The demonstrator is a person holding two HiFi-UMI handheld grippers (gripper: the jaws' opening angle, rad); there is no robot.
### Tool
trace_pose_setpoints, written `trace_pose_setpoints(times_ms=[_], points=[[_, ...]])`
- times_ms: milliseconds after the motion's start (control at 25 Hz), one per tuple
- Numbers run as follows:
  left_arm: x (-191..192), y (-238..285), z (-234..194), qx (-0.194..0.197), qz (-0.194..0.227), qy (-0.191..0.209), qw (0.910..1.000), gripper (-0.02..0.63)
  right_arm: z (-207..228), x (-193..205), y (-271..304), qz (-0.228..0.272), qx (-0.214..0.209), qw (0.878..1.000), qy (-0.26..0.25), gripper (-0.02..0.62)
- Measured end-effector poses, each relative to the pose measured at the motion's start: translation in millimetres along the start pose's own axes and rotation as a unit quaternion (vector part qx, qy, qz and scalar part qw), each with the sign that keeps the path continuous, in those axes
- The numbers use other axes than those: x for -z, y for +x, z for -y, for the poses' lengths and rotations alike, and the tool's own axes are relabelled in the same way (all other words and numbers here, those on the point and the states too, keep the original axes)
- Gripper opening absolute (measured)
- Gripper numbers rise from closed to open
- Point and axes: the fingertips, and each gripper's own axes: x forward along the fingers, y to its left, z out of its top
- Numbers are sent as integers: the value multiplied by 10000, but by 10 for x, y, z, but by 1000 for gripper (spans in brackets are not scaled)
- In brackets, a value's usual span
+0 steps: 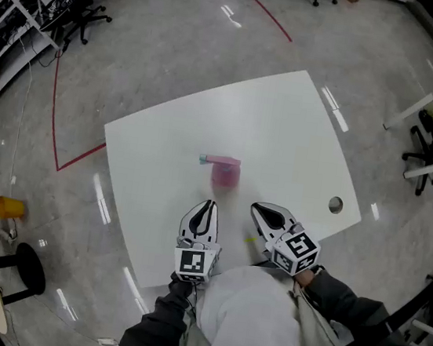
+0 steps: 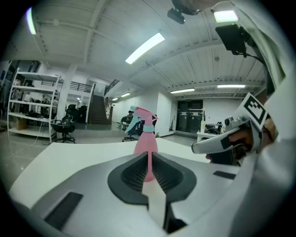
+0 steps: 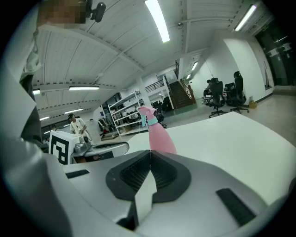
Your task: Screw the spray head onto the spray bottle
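A pink spray bottle (image 1: 225, 172) stands upright in the middle of the white table (image 1: 285, 130), its pink spray head with a teal collar and trigger (image 1: 204, 159) sitting on top. Both grippers rest near the table's front edge, apart from the bottle. My left gripper (image 1: 209, 204) is shut and empty, pointing at the bottle (image 2: 146, 143). My right gripper (image 1: 255, 207) is also shut and empty, with the bottle (image 3: 159, 135) just beyond its tips. Each gripper shows in the other's view, the right one (image 2: 222, 141) and the left one (image 3: 99, 149).
A round cable hole (image 1: 335, 204) lies near the table's right corner. Red tape lines (image 1: 64, 158) mark the glossy floor. Office chairs (image 1: 83, 16), shelving at the left, a black stool (image 1: 26, 270) and a yellow cup (image 1: 10, 207) surround the table.
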Motion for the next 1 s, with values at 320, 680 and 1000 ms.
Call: trace_pose_setpoints(times_ms=[320,680,1000], points=[[112,357,133,290,-73,756,9967,400,-21,-3,16,-46,-10,10000,14,-5],[264,893,-30,304,-236,1108,9931,474,166,-93,11,53,219,9995,208,-5],[305,1243,2,538,-244,1159,9915,474,289,-72,-8,-83,316,9991,258,-5]])
